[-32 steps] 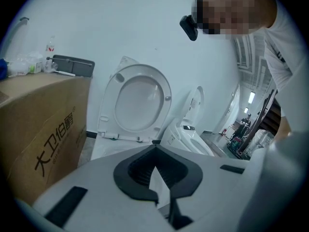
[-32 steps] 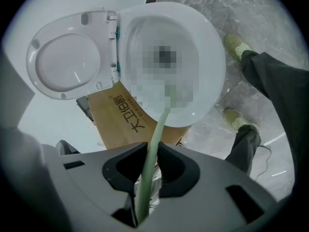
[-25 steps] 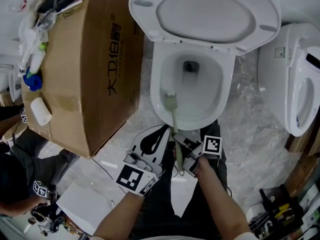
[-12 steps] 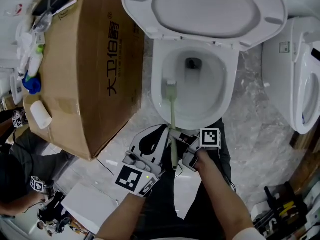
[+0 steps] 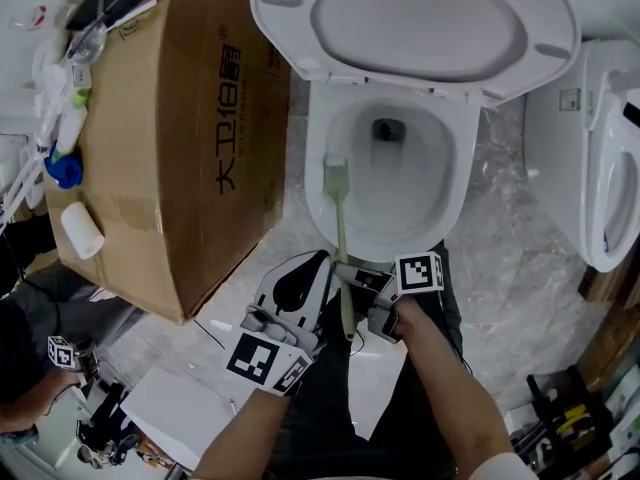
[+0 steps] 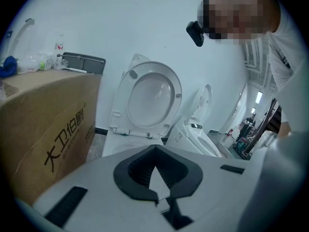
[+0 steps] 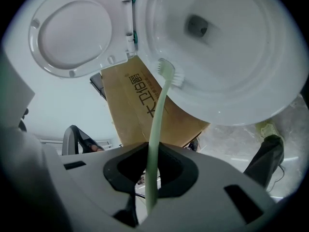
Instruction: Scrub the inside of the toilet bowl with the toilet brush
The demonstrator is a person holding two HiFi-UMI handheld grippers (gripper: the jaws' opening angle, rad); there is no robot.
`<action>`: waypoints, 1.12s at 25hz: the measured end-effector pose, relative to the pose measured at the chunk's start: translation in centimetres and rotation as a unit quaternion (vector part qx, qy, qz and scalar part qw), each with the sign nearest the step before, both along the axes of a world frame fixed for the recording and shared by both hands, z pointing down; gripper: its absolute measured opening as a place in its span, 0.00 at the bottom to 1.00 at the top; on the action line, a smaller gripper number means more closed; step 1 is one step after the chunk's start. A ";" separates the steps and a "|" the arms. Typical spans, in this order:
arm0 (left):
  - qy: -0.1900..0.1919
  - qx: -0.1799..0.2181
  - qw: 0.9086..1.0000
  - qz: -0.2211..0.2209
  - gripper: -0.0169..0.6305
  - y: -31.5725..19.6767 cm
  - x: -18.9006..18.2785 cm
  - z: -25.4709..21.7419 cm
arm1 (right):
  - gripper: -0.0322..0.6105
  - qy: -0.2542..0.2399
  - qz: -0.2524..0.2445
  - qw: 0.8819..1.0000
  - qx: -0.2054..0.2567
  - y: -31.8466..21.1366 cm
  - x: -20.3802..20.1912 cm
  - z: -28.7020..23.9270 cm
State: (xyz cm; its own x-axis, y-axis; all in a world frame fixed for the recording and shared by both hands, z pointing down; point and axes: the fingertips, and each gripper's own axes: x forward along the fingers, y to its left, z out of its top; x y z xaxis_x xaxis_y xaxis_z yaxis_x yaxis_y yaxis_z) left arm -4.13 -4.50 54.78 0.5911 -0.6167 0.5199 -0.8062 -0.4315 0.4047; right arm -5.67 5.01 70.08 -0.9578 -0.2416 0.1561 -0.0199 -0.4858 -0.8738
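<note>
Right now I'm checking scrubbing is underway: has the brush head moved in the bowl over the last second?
Yes. The brush head has slid away from the toilet bowl's near rim, toward the drain.

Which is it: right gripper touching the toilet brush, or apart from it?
Touching. The right gripper view shows the right gripper shut on the toilet brush: its pale green handle passes between the jaws with no gap.

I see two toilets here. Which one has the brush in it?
The middle toilet, next to the cardboard box: the green toilet brush reaches into its bowl. The toilet at the right edge has none.
</note>
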 end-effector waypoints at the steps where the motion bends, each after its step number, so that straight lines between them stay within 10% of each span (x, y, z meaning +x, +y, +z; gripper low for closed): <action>1: 0.000 0.000 1.000 0.000 0.04 0.0 -0.1 0.0 | 0.13 0.001 -0.007 1.000 0.009 -0.3 0.0 0.3; 20: -0.007 -0.003 1.000 -0.006 0.04 -1.2 -0.2 0.8 | 0.13 0.004 -0.011 1.000 0.006 -9.5 1.2 4.0; 25: -0.006 -0.004 1.000 -0.006 0.04 -1.3 0.3 1.0 | 0.13 0.087 -0.088 0.992 0.040 -9.3 3.1 5.6; 28: -0.003 -0.003 1.000 -0.006 0.04 -1.5 0.7 1.0 | 0.13 0.184 -0.187 0.962 0.075 -8.5 5.8 7.1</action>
